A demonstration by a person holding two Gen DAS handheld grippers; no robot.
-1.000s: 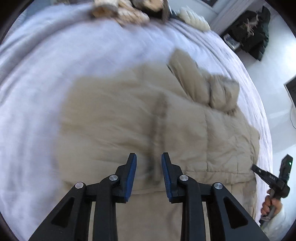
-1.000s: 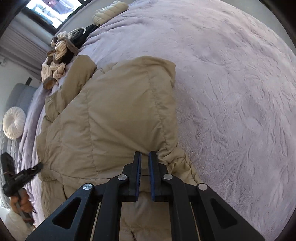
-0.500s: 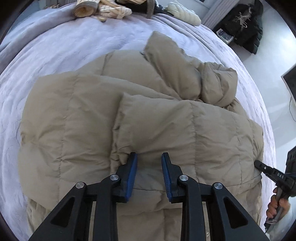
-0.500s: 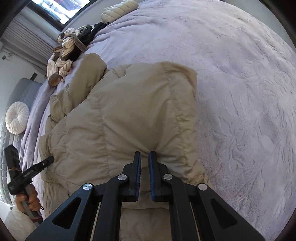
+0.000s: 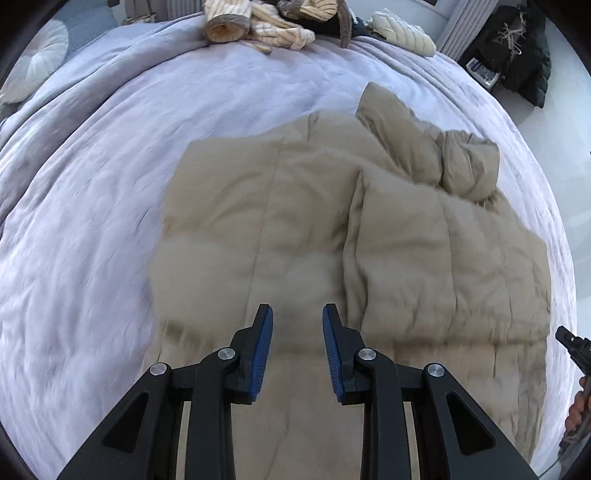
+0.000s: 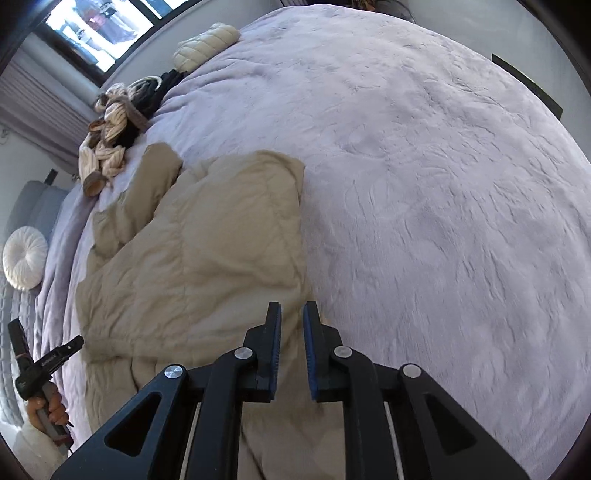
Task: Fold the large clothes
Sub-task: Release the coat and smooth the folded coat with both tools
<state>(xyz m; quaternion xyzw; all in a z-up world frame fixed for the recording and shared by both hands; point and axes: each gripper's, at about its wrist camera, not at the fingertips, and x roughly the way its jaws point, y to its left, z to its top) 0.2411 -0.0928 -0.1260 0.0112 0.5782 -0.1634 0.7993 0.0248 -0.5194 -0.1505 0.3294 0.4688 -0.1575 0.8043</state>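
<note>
A large beige puffer jacket (image 5: 332, 236) lies spread on a lilac bedspread (image 5: 110, 184), one side panel folded over onto its body, a sleeve bunched at its far right. My left gripper (image 5: 297, 317) is open and empty, hovering over the jacket's near part. In the right wrist view the jacket (image 6: 207, 258) lies left of centre on the bedspread (image 6: 443, 184). My right gripper (image 6: 291, 314) is open with a narrow gap and holds nothing, just above the jacket's near right edge. The left gripper (image 6: 74, 345) shows at the far left.
A pile of striped cream and dark clothes (image 5: 273, 26) lies at the far edge of the bed, beside a cream quilted cushion (image 5: 402, 33). A round white pillow (image 6: 24, 258) sits by the headboard. A dark jacket (image 5: 517, 48) hangs off the bed's far right.
My right gripper has opened and let go of the jacket's edge, which now lies folded over. Both grippers have pulled back and up from the jacket. The left stays open.
</note>
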